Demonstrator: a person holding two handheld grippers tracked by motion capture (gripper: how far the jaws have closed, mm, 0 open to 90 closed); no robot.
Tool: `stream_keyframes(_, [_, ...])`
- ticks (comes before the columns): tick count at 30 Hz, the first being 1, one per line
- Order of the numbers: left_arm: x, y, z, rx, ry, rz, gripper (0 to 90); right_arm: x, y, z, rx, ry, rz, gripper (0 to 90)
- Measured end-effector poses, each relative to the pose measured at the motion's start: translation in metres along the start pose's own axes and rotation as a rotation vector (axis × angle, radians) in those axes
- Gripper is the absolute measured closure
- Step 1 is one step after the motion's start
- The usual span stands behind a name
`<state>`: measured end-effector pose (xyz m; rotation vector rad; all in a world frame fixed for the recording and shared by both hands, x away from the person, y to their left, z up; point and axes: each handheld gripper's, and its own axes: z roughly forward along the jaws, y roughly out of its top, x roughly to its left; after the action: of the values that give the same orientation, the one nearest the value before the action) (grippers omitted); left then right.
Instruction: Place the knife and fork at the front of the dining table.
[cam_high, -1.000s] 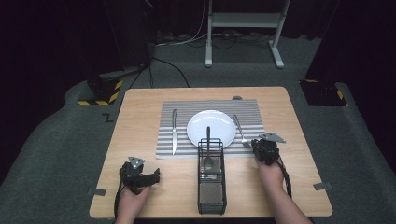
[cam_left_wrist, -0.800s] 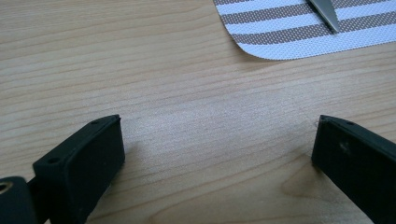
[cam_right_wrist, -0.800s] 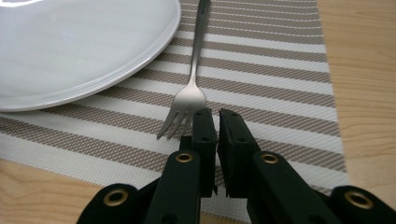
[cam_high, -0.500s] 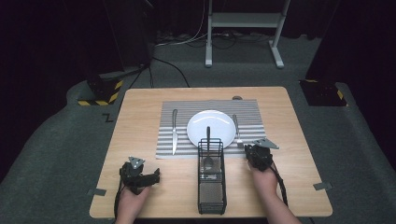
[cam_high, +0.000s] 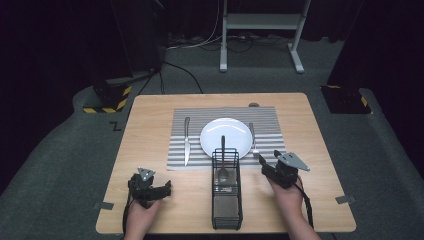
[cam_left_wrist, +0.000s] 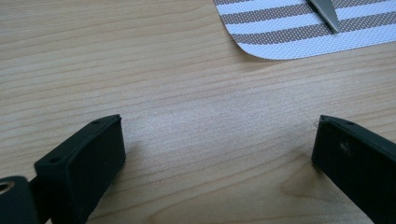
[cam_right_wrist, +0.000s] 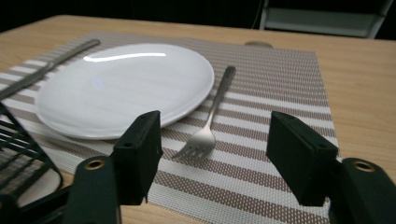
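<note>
Now our right gripper (cam_right_wrist: 212, 154) had just opened wide over the fork (cam_right_wrist: 211, 122); next we might fetch the spoon (cam_high: 223, 160).

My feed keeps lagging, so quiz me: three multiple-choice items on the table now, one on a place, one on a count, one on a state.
1. Where does the fork lie?
A. In the wire basket
B. On the striped mat, right of the plate
C. On the plate

2. How many utensils lie flat on the mat?
A. Two
B. Four
C. None

3. How is the right gripper?
A. Shut on the fork
B. Shut on the plate rim
C. Open, holding nothing

Answers:
1 B: the fork rests on the stripes beside the plate.
2 A: the knife left of the plate and the fork right of it; the spoon stands in the basket.
3 C: its fingers have just been opening, with the fork lying beyond them.
</note>
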<state>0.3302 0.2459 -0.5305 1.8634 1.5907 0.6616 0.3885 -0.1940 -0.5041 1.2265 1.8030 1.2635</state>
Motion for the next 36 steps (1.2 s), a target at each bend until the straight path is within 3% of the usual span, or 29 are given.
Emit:
stream_keyframes(5, [0.000,0.000,0.000,0.000,-0.003,0.000,2.4,0.003,0.008,-0.016,-0.079,0.033,-0.005,26.1])
stream_keyframes(10, [0.000,0.000,0.000,0.000,-0.002,-0.001,2.4,0.009,0.023,-0.034,-0.178,0.100,0.041,26.2])
stream_keyframes(17, [0.000,0.000,0.000,0.000,-0.001,-0.001,2.4,0.029,0.042,-0.053,-0.270,0.174,0.032,29.8])
stream_keyframes(28, [0.000,0.000,0.000,0.000,-0.003,0.000,2.4,0.059,0.069,-0.046,-0.291,0.239,0.014,30.6])
stream_keyframes(36, [0.000,0.000,0.000,0.000,-0.003,0.001,2.4,0.081,0.092,-0.029,-0.298,0.294,-0.027,41.0])
